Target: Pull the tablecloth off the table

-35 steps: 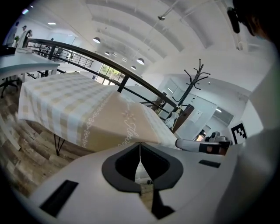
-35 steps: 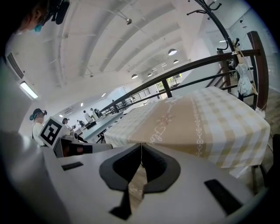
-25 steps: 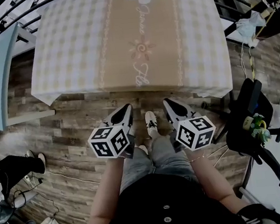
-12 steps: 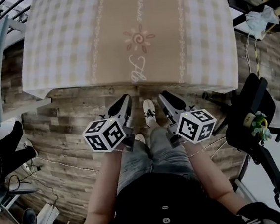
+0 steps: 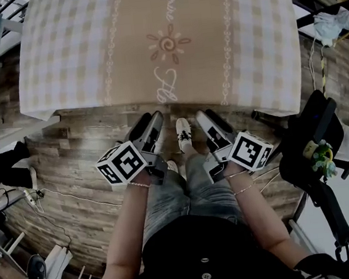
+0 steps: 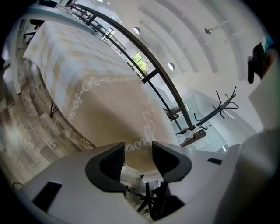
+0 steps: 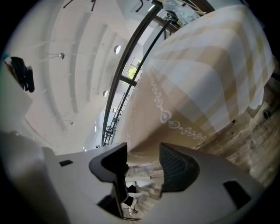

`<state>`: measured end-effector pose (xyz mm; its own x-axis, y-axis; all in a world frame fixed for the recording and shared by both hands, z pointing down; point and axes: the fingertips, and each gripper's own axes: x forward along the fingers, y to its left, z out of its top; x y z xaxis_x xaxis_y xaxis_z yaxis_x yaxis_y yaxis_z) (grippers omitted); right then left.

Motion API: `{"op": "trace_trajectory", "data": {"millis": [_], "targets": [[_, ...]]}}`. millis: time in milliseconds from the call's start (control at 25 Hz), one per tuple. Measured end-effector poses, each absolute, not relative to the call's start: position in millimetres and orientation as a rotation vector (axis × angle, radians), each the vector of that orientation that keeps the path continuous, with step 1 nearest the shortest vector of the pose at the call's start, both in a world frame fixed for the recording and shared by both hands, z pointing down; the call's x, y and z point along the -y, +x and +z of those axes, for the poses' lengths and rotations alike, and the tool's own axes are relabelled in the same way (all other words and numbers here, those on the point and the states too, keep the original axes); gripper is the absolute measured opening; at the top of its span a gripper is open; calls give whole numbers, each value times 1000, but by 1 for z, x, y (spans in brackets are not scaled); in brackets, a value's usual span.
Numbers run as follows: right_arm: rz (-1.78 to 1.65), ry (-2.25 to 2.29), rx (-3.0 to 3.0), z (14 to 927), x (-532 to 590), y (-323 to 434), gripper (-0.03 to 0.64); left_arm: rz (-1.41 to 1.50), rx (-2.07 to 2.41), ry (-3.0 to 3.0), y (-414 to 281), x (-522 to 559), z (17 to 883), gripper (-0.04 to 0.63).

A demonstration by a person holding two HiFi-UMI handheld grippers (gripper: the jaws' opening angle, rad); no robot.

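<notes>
Both claws have just been opening. In the left gripper view the left claw (image 6: 138, 151) stands partly apart, and in the right gripper view the right claw (image 7: 143, 153) is spread wider, close to its fullest. Neither has anything between its pads; I see only the cloth's near hem further ahead through each gap.

The tablecloth (image 5: 164, 44) lies flat and fully spread over the desk, which it hides from above. Its near hem hangs over the edge facing me, above the wooden floor (image 5: 85, 170). Compared with 1 second ago, that hem sits closer in the head view. The 2 marker cubes have also rolled outward, so the jaw gaps now stand turned rather than level.

In the head view the left claw (image 5: 149, 121) and right claw (image 5: 206, 117) point at the hem from just short of it. They are close together near the middle of that side, 1 either side of my shoe (image 5: 184, 135), and neither touches the fabric.

I read this as the approach ending, with the grasp not yet made. The cloth is undisturbed, so the pull has not started. Next I would need each claw to take the hanging hem between its pads. With both grips this near the centre, I judge the corners may drag unevenly.
</notes>
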<state>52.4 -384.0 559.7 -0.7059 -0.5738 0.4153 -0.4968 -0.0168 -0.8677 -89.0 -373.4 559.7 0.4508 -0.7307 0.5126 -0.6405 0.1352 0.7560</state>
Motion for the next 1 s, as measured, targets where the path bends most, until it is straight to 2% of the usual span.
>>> {"op": "trace_trajectory", "data": {"millis": [120,280,640,1000], "targets": [[-1876,-1153,-2071,563,395,55,230,-151,1255,1488,-92,381,565,241],[-1913,-1149,-1986,568,402,56,248,-223,1232,1416,-89,389,569,281],[-1996,-1225,-1841,583,410,59,247,-219,1225,1392,-88,405,576,290],[-1926,-1326,-1836,586,416,62,244,-188,1219,1387,-88,411,583,288]]}}
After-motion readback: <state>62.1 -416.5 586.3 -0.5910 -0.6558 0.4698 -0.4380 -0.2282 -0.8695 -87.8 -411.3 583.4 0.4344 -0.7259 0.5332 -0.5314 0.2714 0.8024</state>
